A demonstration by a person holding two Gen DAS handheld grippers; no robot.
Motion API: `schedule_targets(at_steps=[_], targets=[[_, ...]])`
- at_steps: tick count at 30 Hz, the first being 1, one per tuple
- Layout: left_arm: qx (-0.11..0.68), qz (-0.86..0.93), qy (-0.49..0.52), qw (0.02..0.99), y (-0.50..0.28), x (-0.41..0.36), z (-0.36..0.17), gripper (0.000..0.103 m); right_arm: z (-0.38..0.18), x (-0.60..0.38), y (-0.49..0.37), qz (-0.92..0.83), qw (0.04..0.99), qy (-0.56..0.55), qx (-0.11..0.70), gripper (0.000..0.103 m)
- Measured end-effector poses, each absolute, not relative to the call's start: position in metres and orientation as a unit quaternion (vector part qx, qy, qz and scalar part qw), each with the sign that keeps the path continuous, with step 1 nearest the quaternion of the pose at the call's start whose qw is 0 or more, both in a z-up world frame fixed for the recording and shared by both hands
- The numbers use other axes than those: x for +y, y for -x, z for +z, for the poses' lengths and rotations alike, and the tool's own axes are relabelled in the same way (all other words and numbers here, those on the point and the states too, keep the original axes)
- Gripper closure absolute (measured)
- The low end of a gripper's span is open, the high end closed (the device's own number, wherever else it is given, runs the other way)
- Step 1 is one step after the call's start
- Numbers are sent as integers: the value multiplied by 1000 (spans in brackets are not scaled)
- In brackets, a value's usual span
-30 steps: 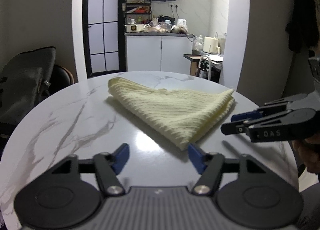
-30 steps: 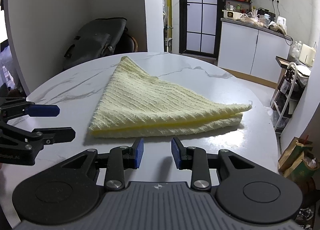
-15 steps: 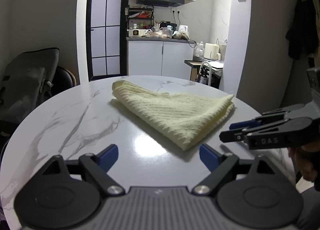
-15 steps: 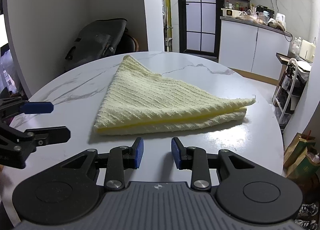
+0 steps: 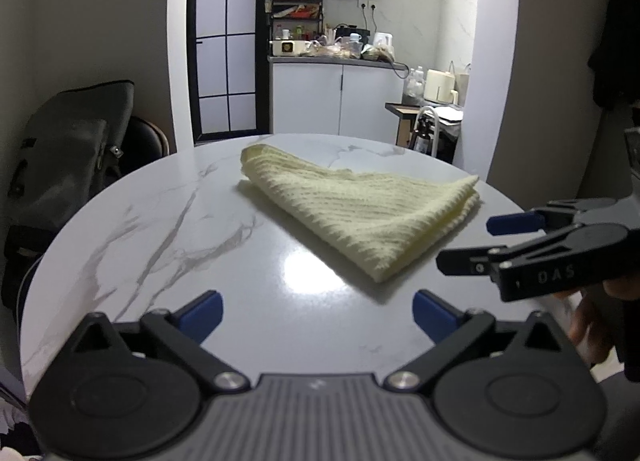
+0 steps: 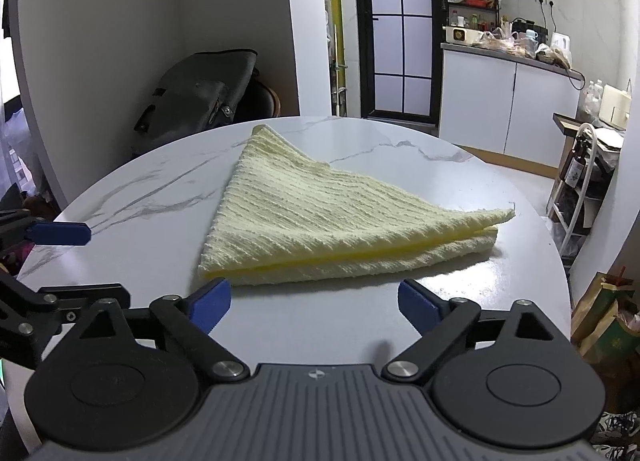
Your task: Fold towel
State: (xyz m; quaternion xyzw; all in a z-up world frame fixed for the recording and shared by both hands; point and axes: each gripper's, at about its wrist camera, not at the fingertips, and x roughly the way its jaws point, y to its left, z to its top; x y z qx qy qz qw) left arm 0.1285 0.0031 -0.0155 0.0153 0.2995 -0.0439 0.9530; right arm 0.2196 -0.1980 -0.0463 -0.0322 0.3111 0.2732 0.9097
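Note:
A pale yellow ribbed towel (image 5: 360,213) lies folded in layers, triangular in outline, on the round white marble table (image 5: 160,229). It also shows in the right wrist view (image 6: 320,221). My left gripper (image 5: 316,313) is open and empty, just short of the towel's near corner. My right gripper (image 6: 314,301) is open and empty, just short of the towel's folded edge. The right gripper also shows at the right of the left wrist view (image 5: 464,243), and the left gripper at the left of the right wrist view (image 6: 104,265). Neither touches the towel.
A grey bag (image 5: 76,149) rests on a chair at the table's far left. A kitchen counter with clutter (image 5: 336,57) and a black-framed glass door (image 5: 228,57) stand behind. A small rack (image 6: 580,189) and paper bags (image 6: 604,321) stand at the right of the table.
Both grippers have opened wide; the right one was nearly shut until half a second ago. Both have drawn back slightly from the towel, which has not moved.

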Motion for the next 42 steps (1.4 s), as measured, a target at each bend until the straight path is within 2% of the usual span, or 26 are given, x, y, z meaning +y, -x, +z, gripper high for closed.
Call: schedule_targets(at_steps=[42], targets=[[303,-11,3,953,-122,16,-5,0,-47,-197,-212,258,913,0,317,0]])
